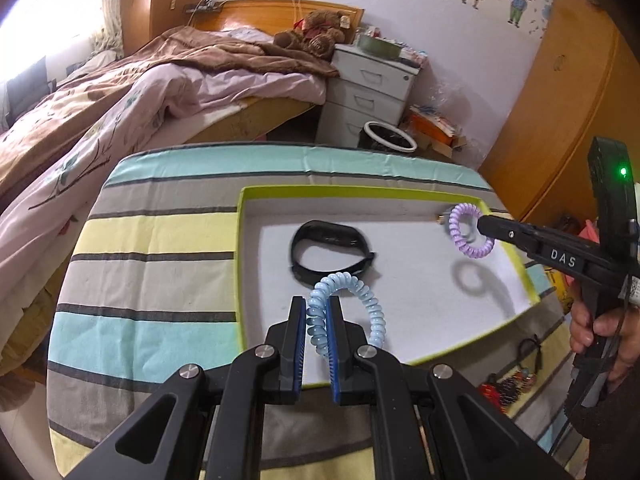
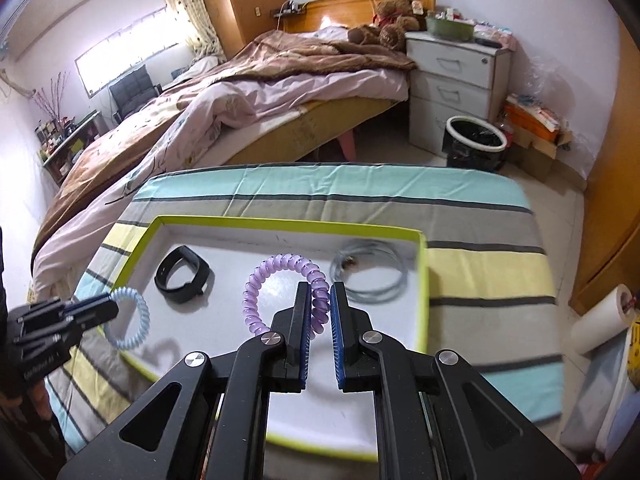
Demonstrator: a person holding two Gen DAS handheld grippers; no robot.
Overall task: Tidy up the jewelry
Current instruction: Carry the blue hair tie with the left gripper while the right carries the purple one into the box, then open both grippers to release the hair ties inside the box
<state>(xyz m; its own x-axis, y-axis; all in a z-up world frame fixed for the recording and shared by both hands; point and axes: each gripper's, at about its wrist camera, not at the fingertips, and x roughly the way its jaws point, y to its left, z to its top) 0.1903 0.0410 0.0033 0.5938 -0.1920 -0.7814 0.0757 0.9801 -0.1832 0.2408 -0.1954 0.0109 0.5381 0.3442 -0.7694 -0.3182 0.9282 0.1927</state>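
Gray cord [image 2: 370,270] shows only from the right wrist. Left claw [image 1: 318,312] pinches blue coil [image 1: 352,304]; right claw [image 2: 320,300] pinches purple coil [image 2: 280,288], over tray [image 2: 280,222] on striped worktop [image 2: 480,264] by bed [image 2: 260,92].

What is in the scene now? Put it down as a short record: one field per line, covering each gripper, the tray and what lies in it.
left gripper: shut on the pale blue spiral coil band, held above the tray
right gripper: shut on the purple spiral coil band, held above the tray
tray: shallow white tray with lime-green rim on a striped cloth
lying in tray: black wrist band; grey coiled cord
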